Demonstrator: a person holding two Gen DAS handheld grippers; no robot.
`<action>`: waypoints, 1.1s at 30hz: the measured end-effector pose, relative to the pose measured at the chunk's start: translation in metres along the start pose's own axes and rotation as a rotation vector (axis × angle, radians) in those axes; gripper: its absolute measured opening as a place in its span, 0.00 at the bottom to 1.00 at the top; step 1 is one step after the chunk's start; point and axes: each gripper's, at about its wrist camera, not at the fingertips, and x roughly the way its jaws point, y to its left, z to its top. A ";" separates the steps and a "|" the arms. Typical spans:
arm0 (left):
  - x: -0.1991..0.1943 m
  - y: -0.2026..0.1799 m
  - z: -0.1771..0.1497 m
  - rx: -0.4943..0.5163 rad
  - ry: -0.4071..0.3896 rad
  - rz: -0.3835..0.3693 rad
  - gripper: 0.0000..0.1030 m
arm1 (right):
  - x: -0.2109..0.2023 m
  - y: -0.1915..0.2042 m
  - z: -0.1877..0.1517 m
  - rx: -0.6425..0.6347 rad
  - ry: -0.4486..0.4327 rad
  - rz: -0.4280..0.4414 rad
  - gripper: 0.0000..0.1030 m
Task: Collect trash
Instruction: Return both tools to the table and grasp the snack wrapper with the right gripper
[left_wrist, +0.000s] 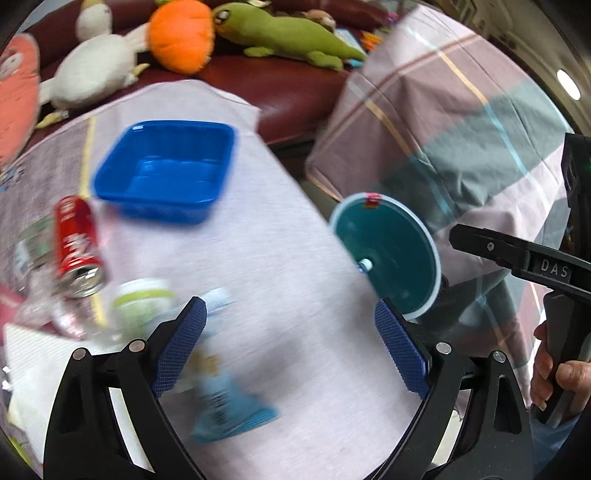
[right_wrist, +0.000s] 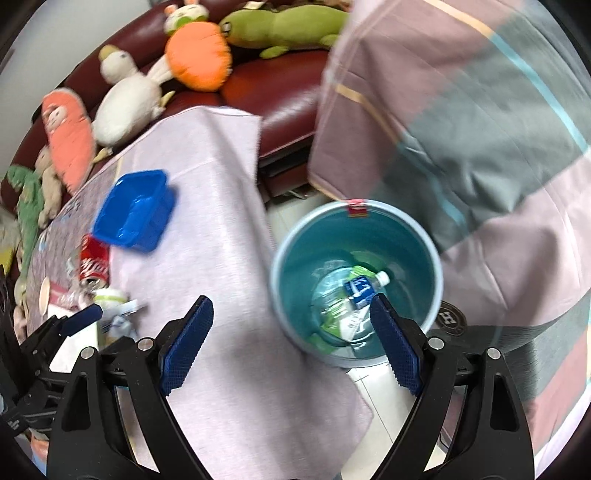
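My left gripper (left_wrist: 291, 310) hangs open over the pale cloth of the table (left_wrist: 280, 240), with nothing between its blue pads. Blurred trash lies below it: a blue wrapper (left_wrist: 225, 402) by the left finger, a green-and-white bottle (left_wrist: 142, 299), and a red soda can (left_wrist: 77, 247) on its side. My right gripper (right_wrist: 291, 304) is open and empty, its right finger over the teal bin (right_wrist: 303, 258). Inside the bin lies a plastic bottle with a blue label (right_wrist: 360, 290) among green scraps. The red can (right_wrist: 94, 266) also shows at the left there.
An empty blue tub (left_wrist: 166, 170) sits on the cloth behind the can. The teal bin (left_wrist: 388, 240) stands on the floor off the table's right edge, next to a draped plaid cloth (left_wrist: 461, 122). Plush toys (left_wrist: 96, 62) line a dark red sofa (left_wrist: 295, 92) behind.
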 end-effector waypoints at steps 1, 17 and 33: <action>-0.006 0.008 -0.002 -0.011 -0.008 0.008 0.90 | -0.001 0.009 -0.001 -0.015 0.002 0.004 0.80; -0.061 0.128 -0.054 -0.202 -0.073 0.074 0.90 | 0.031 0.135 -0.037 -0.192 0.146 0.119 0.80; -0.067 0.156 -0.067 -0.252 -0.090 0.086 0.91 | 0.085 0.181 -0.068 -0.267 0.274 0.220 0.17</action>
